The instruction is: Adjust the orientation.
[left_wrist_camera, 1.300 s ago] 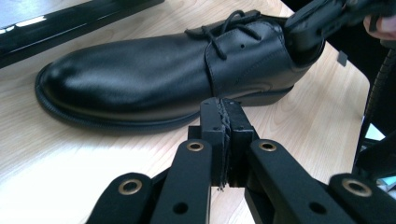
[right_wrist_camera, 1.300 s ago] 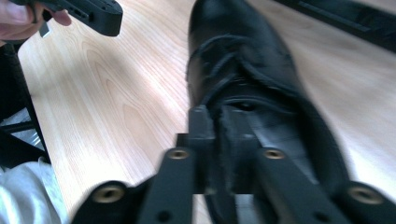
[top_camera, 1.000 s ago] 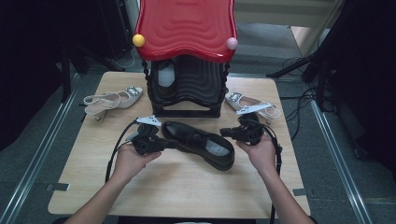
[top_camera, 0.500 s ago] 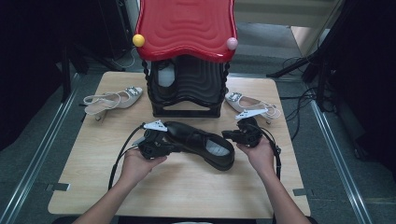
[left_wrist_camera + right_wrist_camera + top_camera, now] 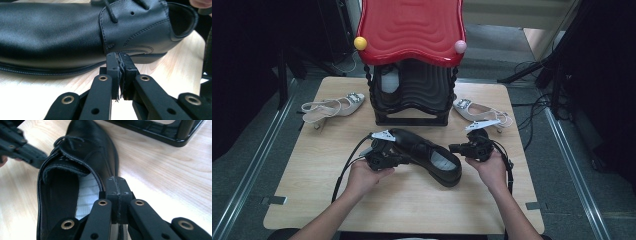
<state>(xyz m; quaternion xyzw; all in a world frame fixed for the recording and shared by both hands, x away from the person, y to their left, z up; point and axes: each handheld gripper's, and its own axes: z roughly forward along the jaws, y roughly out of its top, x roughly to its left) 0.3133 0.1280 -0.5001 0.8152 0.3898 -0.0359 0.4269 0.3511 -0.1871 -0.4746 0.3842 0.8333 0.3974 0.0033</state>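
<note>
1. Black shoe: glossy leather lace-up, lying mid-table before the rack.
2. Left gripper and right gripper both pinched closed, holding nothing.
3. The left gripper has moved closer against the shoe's side.

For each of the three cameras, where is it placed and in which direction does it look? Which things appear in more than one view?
High view: above the person's side, looking forward and down at the table; both forearms, the left gripper and the right gripper flank the black shoe.
Left gripper view: rides the left gripper, jaws closed, facing the shoe's side.
Right gripper view: rides the right gripper, jaws closed, looking along the shoe's opening toward the black rack base.
Shared: the black shoe and the table.
</note>
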